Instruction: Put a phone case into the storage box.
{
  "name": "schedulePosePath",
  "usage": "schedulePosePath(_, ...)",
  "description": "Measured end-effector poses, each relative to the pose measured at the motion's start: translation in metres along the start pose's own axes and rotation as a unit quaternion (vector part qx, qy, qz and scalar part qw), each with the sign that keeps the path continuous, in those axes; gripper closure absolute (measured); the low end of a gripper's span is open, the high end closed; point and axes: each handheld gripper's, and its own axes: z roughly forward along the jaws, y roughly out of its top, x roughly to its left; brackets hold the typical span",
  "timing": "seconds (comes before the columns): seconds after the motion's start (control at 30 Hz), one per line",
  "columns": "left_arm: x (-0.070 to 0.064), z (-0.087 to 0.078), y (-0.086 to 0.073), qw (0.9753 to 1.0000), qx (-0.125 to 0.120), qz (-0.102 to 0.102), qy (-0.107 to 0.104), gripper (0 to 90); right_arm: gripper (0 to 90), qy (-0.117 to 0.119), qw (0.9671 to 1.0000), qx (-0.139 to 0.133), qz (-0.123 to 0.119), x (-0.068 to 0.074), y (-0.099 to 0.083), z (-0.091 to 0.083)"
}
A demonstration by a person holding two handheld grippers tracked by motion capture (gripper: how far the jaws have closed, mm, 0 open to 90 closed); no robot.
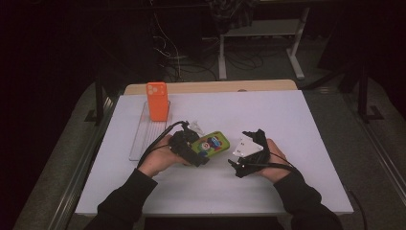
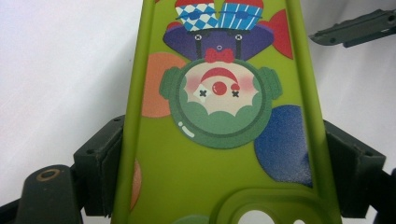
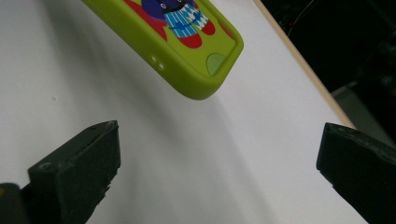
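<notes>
The white worktop (image 1: 287, 124) carries everything, and the green case (image 1: 214, 143) serves as the landmark near its middle. Beyond the worktop's far edge lie a dark floor with cables (image 1: 191, 57) and white desk legs (image 1: 298, 48).

A clear tray (image 1: 146, 134) lies to the left of the green case, reaching toward the far edge. An orange case (image 1: 157, 101) stands upright at the tray's far end, well apart from the green case.

The green case itself is a phone cover printed with a clown figure (image 2: 218, 88). In the right gripper view its free end (image 3: 205, 70) hangs above the worktop, casting a shadow, so it is lifted and not lying flat.

The left tongs (image 1: 194, 148) are at the case's left end, clenched on it: in the left gripper view the two black jaws press against the case's (image 2: 210, 172) long edges, with the camera cut-out nearest the lens.

The right tongs (image 1: 238, 165) are just right of the green case, apart from it. They are released, the jaws standing wide with bare worktop (image 3: 210, 163) between them.
</notes>
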Motion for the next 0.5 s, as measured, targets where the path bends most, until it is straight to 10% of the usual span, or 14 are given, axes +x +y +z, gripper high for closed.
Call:
schedulePosePath(0.33, -0.002, 0.002, 0.000, 1.0000, 0.002, -0.001, -0.002, 15.8, 0.0, -0.065, 0.9935, -0.016, -0.091, 0.012, 0.005, -0.004)
schedulePosePath(0.5, -0.001, 0.001, 0.000, 1.0000, 0.006, -0.003, -0.004, 15.8, 0.0, -0.092, 0.9818, -0.015, -0.165, 0.018, 0.008, -0.005)
